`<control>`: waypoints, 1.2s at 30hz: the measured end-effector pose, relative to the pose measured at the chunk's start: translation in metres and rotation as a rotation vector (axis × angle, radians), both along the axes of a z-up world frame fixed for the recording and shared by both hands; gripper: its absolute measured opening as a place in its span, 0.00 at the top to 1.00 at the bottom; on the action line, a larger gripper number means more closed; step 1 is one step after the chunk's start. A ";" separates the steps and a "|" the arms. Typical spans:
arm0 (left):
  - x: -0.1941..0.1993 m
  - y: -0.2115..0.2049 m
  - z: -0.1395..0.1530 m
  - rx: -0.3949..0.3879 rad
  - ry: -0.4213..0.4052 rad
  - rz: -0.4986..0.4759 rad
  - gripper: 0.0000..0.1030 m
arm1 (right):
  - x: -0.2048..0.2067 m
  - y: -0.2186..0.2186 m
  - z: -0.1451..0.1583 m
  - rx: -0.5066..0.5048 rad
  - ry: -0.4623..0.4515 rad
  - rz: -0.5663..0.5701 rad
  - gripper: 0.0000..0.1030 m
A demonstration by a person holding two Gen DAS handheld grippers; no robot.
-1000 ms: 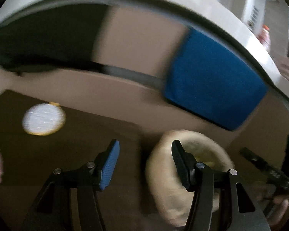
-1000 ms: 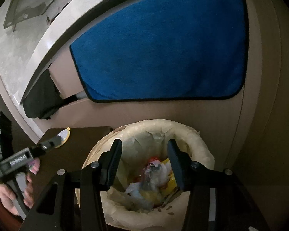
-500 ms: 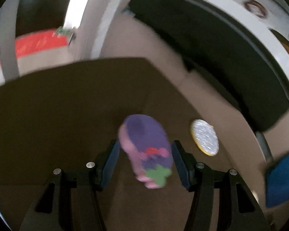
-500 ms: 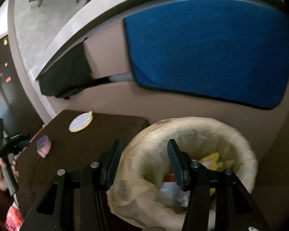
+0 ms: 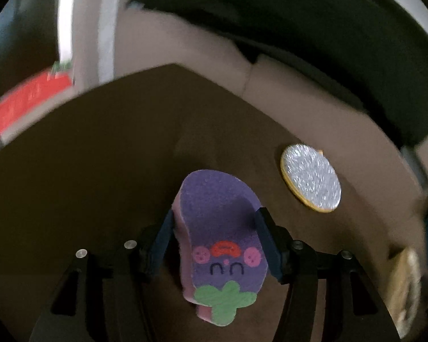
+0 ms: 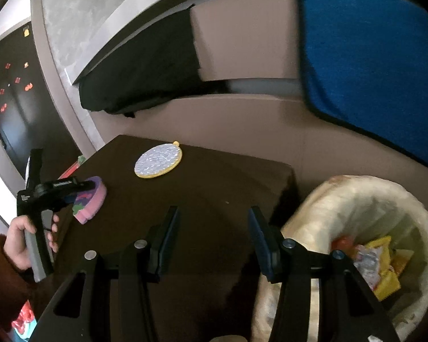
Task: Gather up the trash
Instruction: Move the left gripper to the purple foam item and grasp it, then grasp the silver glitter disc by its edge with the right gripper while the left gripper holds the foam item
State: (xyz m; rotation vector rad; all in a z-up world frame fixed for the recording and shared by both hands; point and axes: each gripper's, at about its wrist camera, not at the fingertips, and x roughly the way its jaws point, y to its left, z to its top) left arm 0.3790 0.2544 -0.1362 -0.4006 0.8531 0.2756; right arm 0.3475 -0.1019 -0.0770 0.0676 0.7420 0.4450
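A purple and pink sponge [image 5: 219, 228] with a drawn face and a green leaf lies on the dark brown table [image 5: 85, 171]. My left gripper [image 5: 214, 242] straddles it, one finger on each side, touching or nearly touching its sides. In the right wrist view the sponge [image 6: 91, 199] sits between the left gripper's fingers at the table's left edge. My right gripper [image 6: 214, 239] is open and empty above the table, left of the lined trash bin [image 6: 322, 208], which holds wrappers [image 6: 382, 262].
A round silver and yellow scrubbing pad [image 5: 311, 179] lies on the table near its far edge [image 6: 157, 161]. A beige cabinet front behind carries a black cloth [image 6: 145, 79] and a blue towel [image 6: 371, 65].
My left gripper swung away from the bin to the sponge and moved in until its fingers flank it. My right gripper moved left from above the bin to over the table.
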 end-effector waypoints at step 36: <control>-0.073 0.060 0.042 0.010 -0.111 -0.134 0.36 | 0.170 0.181 -0.074 -0.016 0.174 0.091 0.64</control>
